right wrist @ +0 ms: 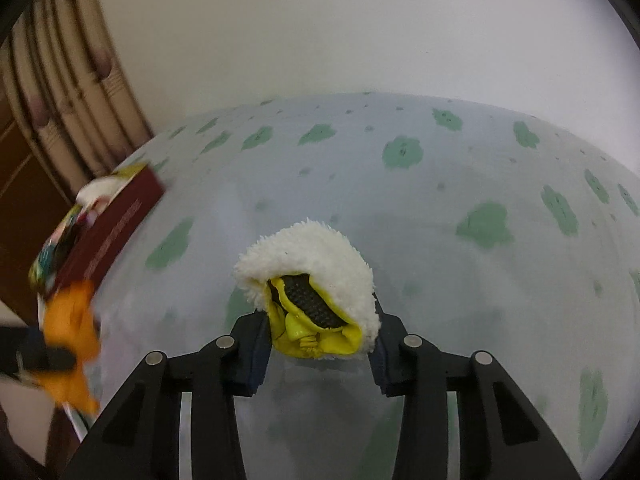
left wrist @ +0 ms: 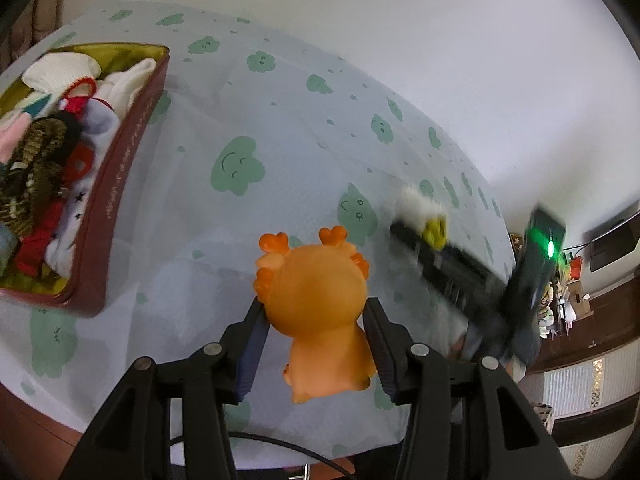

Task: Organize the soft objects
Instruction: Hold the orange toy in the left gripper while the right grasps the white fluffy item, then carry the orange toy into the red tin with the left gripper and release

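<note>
Here the orange toy figure (left wrist: 320, 312), a smooth squashy animal with small heart-tipped antlers, sits upright between the two fingers of the left gripper (left wrist: 316, 312), its back to the left wrist camera; both pads press against its sides at about the neck, so the jaws are closed onto it at roughly the width of its body. It is held above the pale blue cloth (left wrist: 280, 128) printed with green smiling clouds, near the cloth's front edge. In the right wrist view the fluffy white slipper (right wrist: 312, 264) with its yellow lining and dark dotted sole is clamped in the right gripper (right wrist: 320, 320), heel end toward the lens, the fingers squeezed in against its two flanks; the same gripper (left wrist: 440, 256) shows blurred in the left view, off to the right of the orange figure, with a green light glowing on its body. The slipper hangs over the middle of the cloth, clear of the figure. At the far left of the cloth stands a dark red box (left wrist: 120, 168) with a yellow-green inner wall, open at the top and filled with socks and small garments (left wrist: 60, 140) in white, red, black and olive. From the right wrist view the box (right wrist: 116, 220) lies left of the slipper, and the orange figure (right wrist: 72, 332) appears as a blur near the frame's left edge. A plain white wall (left wrist: 400, 20) rises behind the cloth.
</note>
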The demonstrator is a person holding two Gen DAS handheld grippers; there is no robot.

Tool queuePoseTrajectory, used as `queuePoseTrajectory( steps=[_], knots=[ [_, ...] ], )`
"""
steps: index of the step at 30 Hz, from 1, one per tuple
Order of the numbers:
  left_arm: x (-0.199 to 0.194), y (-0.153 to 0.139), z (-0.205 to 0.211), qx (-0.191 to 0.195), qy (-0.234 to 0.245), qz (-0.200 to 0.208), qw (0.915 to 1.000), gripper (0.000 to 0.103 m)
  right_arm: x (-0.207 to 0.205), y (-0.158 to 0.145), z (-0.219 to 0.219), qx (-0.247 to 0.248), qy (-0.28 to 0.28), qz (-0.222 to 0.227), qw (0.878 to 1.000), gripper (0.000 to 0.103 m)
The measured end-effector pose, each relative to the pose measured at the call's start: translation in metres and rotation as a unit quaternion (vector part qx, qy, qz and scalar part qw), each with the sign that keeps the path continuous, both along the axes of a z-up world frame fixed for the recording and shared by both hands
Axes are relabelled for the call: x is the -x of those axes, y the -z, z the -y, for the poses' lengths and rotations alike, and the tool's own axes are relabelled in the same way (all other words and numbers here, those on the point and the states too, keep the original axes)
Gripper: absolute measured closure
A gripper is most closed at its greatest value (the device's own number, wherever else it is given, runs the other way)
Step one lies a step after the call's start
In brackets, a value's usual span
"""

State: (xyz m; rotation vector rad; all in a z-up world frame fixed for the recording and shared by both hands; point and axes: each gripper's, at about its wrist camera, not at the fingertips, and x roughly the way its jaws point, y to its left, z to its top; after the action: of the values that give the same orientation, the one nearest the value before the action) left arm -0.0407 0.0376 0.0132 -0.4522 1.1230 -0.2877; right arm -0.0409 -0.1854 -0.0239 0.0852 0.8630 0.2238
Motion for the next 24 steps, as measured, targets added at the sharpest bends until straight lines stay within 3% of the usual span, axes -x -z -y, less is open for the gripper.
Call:
queuePoseTrajectory(
  steps=[4, 16, 24],
  knots=[
    [0.008, -0.006, -0.006, 0.001, -0.007, 0.007, 1.0000, 0.054, 0.020, -0.001, -0.003, 0.001, 0.005, 0.005, 1.000, 0.065],
    [0.037, -0.029, -0.038, -0.023, -0.036, 0.027, 0.9987, 0.054, 0.018, 0.002, -0.006, 0.019, 0.008, -0.001, 1.000, 0.065],
    [0.036, -0.057, -0.077, -0.061, -0.064, 0.054, 0.9946, 0.054, 0.016, 0.004, -0.007, 0.025, 0.007, -0.007, 1.000, 0.065]
  ],
)
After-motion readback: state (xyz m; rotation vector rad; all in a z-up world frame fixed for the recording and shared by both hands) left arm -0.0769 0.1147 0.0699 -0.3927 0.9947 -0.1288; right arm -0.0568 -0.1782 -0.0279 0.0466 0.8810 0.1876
